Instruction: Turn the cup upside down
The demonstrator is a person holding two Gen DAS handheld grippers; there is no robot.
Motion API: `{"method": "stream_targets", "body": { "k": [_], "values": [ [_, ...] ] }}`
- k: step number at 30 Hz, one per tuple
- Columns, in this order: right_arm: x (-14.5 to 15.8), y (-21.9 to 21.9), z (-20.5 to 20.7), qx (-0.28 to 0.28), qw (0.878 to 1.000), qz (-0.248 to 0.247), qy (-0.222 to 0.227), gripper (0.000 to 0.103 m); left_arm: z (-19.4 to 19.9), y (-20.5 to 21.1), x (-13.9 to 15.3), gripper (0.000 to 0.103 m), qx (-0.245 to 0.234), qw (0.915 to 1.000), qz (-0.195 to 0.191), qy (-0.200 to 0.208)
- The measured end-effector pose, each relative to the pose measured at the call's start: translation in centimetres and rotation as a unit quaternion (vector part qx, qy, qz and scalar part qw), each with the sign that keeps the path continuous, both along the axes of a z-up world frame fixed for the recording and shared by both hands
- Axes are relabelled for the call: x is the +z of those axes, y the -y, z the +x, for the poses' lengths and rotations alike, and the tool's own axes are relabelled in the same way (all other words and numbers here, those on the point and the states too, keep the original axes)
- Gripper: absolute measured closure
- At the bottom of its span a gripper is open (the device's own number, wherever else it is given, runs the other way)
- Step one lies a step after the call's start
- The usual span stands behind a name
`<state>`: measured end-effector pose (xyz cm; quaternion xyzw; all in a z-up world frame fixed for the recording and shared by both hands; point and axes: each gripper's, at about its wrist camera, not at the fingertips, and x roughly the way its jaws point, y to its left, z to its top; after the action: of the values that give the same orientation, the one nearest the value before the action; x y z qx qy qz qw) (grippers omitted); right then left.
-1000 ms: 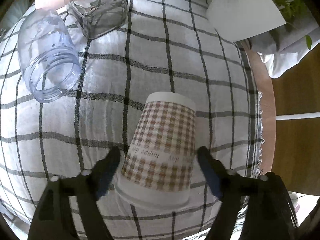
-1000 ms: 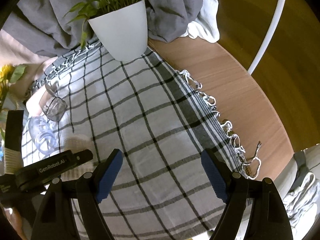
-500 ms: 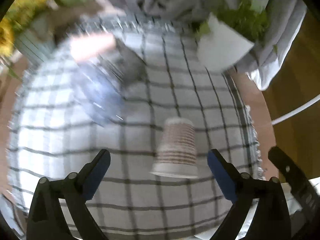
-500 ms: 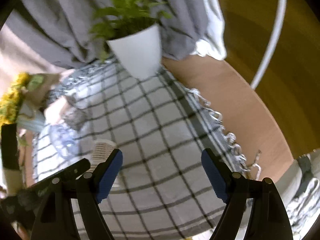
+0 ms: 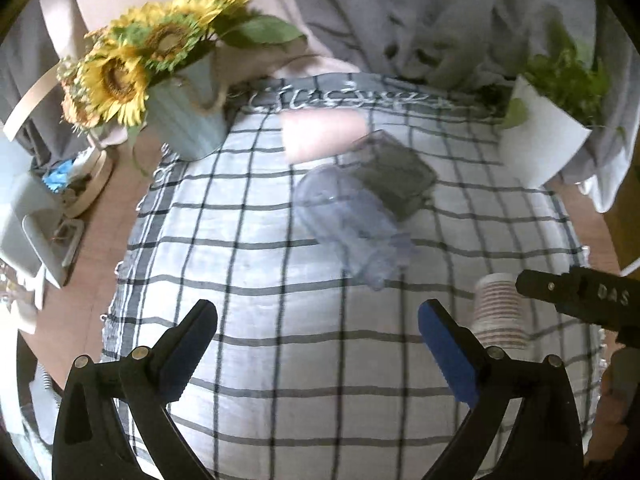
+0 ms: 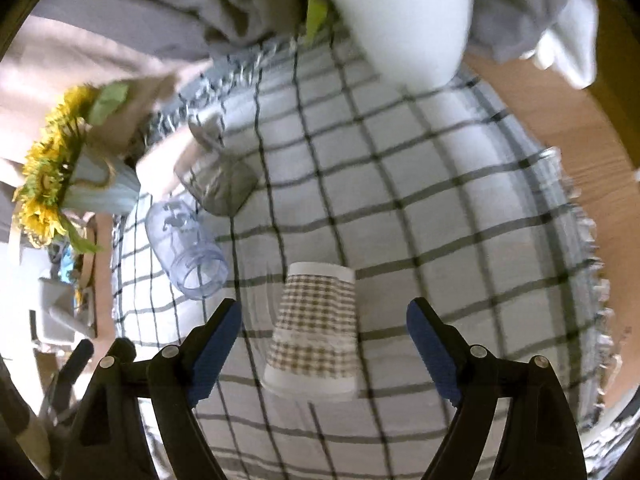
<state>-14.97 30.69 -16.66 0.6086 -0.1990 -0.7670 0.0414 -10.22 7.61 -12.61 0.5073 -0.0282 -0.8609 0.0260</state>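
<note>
Checked paper cup point(image 6: 316, 326) stands upside down, rim on the checked tablecloth point(image 6: 440, 240), unheld. Right tongs point(image 6: 324, 350) spread wide, the cup between the blue pads but apart from both. Left tongs point(image 5: 318, 344) also spread, empty, with the cup to their right. Clear plastic jar point(image 6: 186, 254) lies on its side nearby.

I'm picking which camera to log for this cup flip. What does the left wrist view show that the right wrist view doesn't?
Only the left wrist view shows the open left gripper with nothing between its fingers, and the right gripper's black body beside the cup.

Only the right wrist view shows the open right gripper framing the checked paper cup close up, wide mouth down on the cloth.

Both show the cup, the clear plastic jar lying on its side, the square glass, the sunflower vase, the white plant pot and the checked tablecloth.
</note>
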Motion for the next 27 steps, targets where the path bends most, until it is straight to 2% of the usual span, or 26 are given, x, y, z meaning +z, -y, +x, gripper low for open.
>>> {"method": "stream_targets", "body": {
  "k": [8, 13, 17, 22, 27],
  "values": [
    [-3.8, 2.5, -3.0, 0.036, 0.998, 0.013, 0.054, 0.020, -0.9, 1.5, -2.2, 0.001, 0.030, 0.9995, -0.005, 0.001],
    [-5.1, 2.7, -3.4, 0.033, 0.996, 0.023, 0.075, 0.030, -1.3, 1.6, -2.7, 0.001, 0.034, 0.9994, -0.004, 0.000],
    [-5.6, 2.8, -3.4, 0.033, 0.996, 0.027, 0.084, 0.047, -1.3, 1.6, -2.9, 0.001, 0.028, 0.9996, -0.002, 0.003],
    [-4.1, 2.4, -2.2, 0.032, 0.997, 0.036, 0.061, 0.048, -0.9, 1.6, -2.5, 0.001, 0.017, 0.9999, 0.000, -0.002],
    [0.2, 2.4, 0.7, 0.033, 0.999, 0.042, 0.006, 0.048, -0.2, 1.7, -1.6, 0.001, 0.008, 0.9998, 0.011, -0.014]
  ]
}}
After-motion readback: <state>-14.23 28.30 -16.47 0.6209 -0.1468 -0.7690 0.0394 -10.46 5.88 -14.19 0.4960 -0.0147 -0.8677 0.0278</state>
